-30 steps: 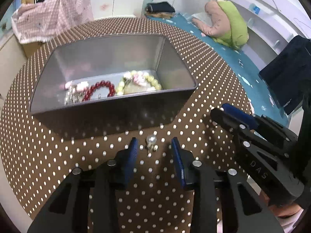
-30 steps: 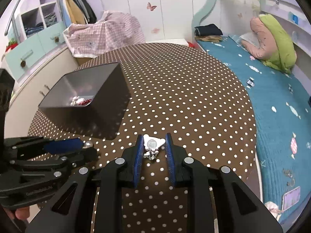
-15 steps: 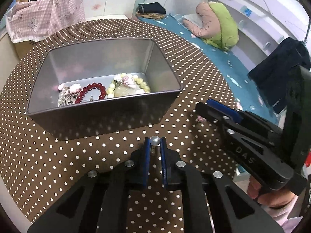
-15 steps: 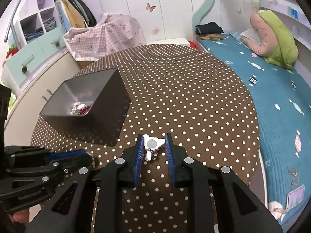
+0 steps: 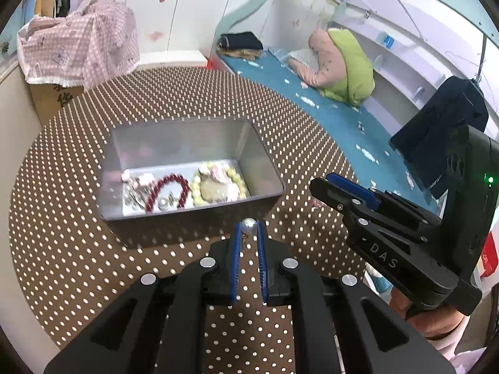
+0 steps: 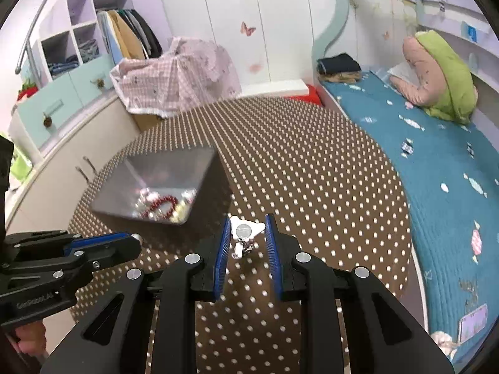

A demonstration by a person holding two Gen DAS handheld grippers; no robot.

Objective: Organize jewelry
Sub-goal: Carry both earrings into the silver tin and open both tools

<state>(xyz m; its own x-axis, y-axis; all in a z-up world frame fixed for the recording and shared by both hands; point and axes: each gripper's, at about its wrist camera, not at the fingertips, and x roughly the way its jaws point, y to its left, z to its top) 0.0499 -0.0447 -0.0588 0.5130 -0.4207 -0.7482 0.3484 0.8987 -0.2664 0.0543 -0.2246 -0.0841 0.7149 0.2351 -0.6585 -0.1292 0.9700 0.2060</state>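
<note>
- Left tool (image 5: 249, 229) clamped on a pearl earring (image 5: 249, 226), raised off the polka-dot table (image 5: 62, 249), just in front of the metal tin (image 5: 190, 168)
- Right tool (image 6: 248, 233) pinching a white charm piece (image 6: 244, 232) above the table
- Tin holds a red bead bracelet (image 5: 168, 190), a pale yellow bead bracelet (image 5: 218, 180) and small silver pieces

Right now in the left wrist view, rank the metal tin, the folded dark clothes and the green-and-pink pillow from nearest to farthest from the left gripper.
From the left gripper:
1. Metal tin, just ahead, slightly left, on the dotted table.
2. Green-and-pink pillow, far right, on the bed.
3. Folded dark clothes, at the bed's far end, by the wall.
</note>
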